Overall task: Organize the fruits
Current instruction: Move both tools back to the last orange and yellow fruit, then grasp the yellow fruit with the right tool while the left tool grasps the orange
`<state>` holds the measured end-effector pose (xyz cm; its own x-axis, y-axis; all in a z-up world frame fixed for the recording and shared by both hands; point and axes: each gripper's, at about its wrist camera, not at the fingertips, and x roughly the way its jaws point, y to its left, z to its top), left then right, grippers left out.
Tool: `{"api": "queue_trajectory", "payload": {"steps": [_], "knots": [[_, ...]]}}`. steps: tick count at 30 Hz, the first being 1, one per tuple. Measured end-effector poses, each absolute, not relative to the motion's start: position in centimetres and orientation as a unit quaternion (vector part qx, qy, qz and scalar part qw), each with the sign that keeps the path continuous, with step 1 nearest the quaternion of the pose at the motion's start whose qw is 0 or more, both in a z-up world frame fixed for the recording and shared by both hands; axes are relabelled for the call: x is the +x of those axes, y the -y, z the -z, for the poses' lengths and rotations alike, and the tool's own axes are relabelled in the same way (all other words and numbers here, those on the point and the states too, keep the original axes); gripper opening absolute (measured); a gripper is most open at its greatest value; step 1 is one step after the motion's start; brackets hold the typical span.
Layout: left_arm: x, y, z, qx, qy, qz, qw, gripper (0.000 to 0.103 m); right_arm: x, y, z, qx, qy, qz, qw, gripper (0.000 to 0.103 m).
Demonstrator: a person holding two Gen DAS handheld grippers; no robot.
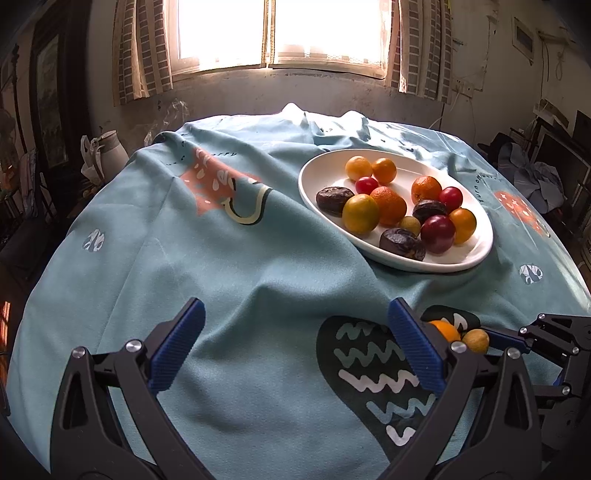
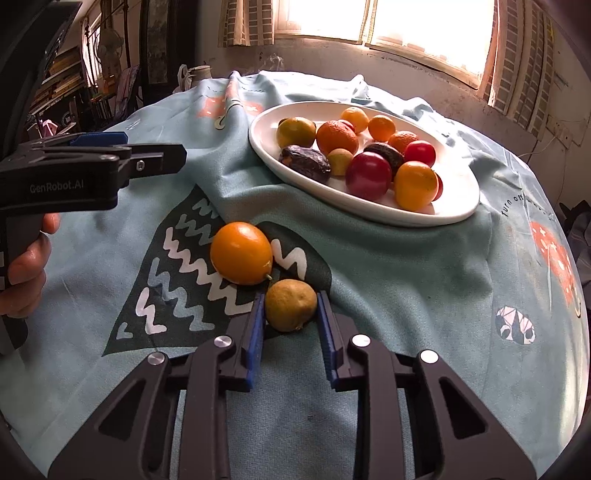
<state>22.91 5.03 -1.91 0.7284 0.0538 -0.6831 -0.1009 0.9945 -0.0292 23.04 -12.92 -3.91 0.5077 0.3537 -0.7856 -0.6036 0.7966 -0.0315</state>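
Right gripper (image 2: 290, 314) jaws pinching lime (image 2: 290, 309); squeeze gently, lift clear of orange (image 2: 242, 253) (touching); left gripper (image 1: 295, 350) wide, idle.

Daylight is pouring through the window (image 1: 280, 33) at the top of both frames, blowing its panes out to pure white. The white plate (image 2: 458, 206) is catching glare and casting shadow toward the lower frame. Fisheye distortion is bowing the tablecloth (image 1: 258, 258); dark vignetting is swallowing the corners.
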Motion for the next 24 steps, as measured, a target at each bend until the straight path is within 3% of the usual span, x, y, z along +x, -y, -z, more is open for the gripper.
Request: {"api": "queue_trajectory", "payload": {"steps": [8,11,13,14,24], "knots": [[22.1,-2.0,1.9,-0.014,-0.372,0.058,0.926,0.098,24.7,17.1,1.8,-0.033,-0.396,-0.240,0.885,0.028],[21.5,0.3,2.2,0.022,-0.369,0.097,0.924,0.080,25.3,17.8,1.8,-0.013,-0.403,-0.228,0.886,0.028],[21.5,1.5,2.7,0.043,-0.378,0.112,0.918,0.059,25.5,18.2,1.9,-0.003,-0.409,-0.223,0.885,0.028],[21.5,2.0,3.0,0.047,-0.382,0.115,0.916,0.056,25.6,18.3,1.9,-0.002,-0.410,-0.221,0.885,0.028],[23.3,4.1,4.7,0.052,-0.410,0.138,0.900,0.053,25.7,18.3,2.0,0.002,-0.418,-0.221,0.881,0.028]]}}
